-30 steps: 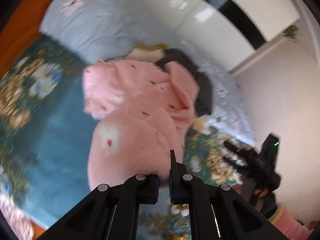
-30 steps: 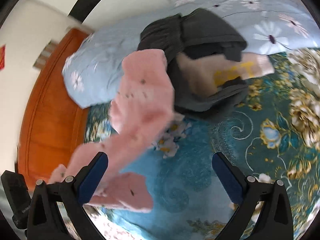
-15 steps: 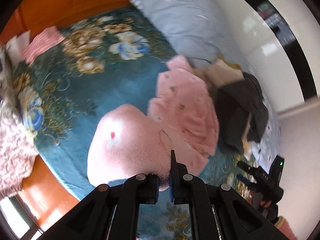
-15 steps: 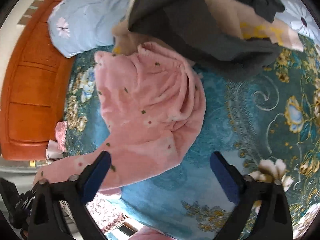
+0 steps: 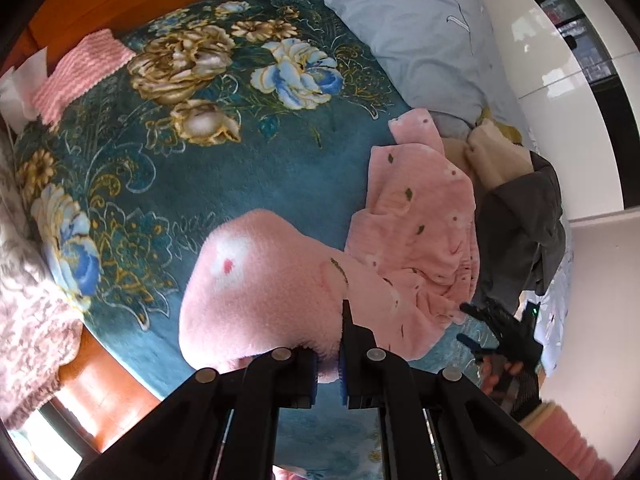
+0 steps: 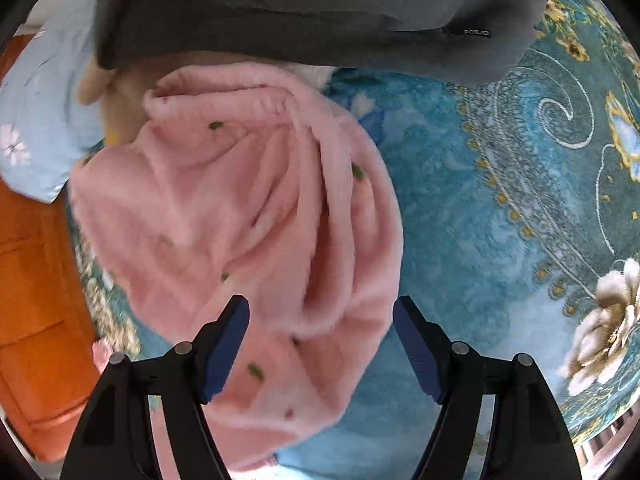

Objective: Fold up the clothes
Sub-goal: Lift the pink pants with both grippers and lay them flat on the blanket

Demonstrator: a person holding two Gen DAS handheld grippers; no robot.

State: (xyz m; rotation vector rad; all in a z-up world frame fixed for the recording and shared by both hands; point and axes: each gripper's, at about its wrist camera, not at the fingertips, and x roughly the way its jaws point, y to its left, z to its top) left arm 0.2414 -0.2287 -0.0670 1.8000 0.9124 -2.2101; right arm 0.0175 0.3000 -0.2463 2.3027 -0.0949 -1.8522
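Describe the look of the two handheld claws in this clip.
Both are matte black, angular linkage frames with round silver pivot pins. The right claw has blue pads on its fingertips; the left claw shows thin blue pad edges. From the left wrist view, the right claw's body carries a small green light. No cables or sleeves visible.

Bed: teal floral plush blanket (image 5: pixel 248 168); pale blue daisy-print pillow (image 5: pixel 404 28); orange wooden bed frame (image 6: pixel 28 300); glossy white wardrobe (image 5: pixel 536 52).

Fluffy fleece pink garment (image 5: pixel 420 216), glossy wardrobe (image 5: pixel 532 40)
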